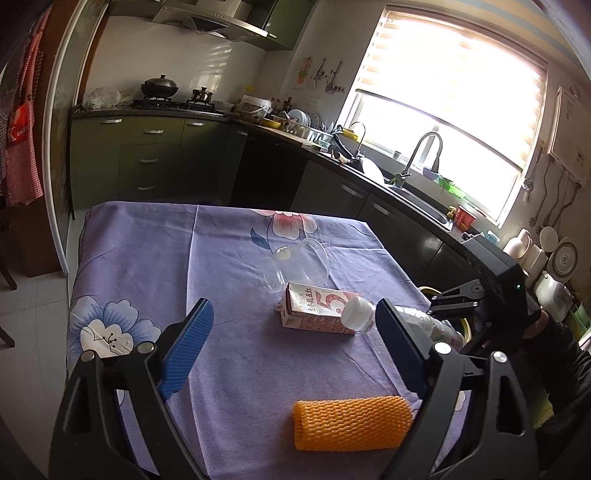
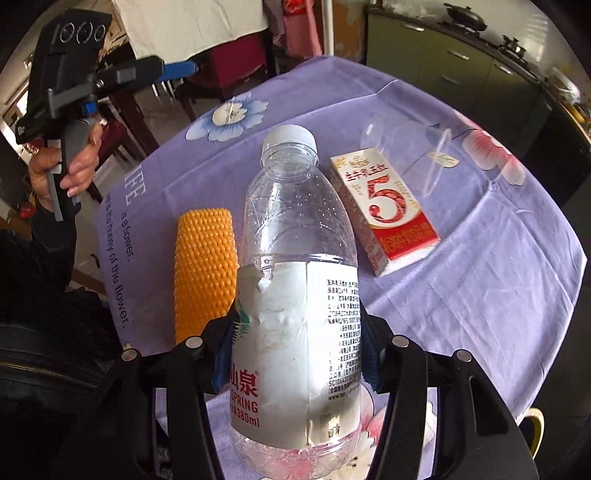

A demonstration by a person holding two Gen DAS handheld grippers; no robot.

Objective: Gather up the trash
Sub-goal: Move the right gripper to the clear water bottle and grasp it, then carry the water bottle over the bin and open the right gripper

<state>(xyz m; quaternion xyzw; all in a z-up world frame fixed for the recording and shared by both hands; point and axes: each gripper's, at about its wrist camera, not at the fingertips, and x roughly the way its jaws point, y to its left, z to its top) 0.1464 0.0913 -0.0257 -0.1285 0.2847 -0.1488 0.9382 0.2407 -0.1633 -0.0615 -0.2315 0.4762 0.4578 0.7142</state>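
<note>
Two grippers — right gripper (image 2: 299, 354) clamped round plastic bottle (image 2: 295, 258), left gripper (image 1: 291, 347) spread wide, empty

Kitchen w/ bright window (image 1: 443, 110), blinds half down. Sink (image 1: 417, 201) just below window; green cabinets (image 1: 147, 158) and stove (image 1: 173, 103) to its left; hood (image 1: 210, 24) above stove. White tile floor (image 1: 33, 295).
</note>
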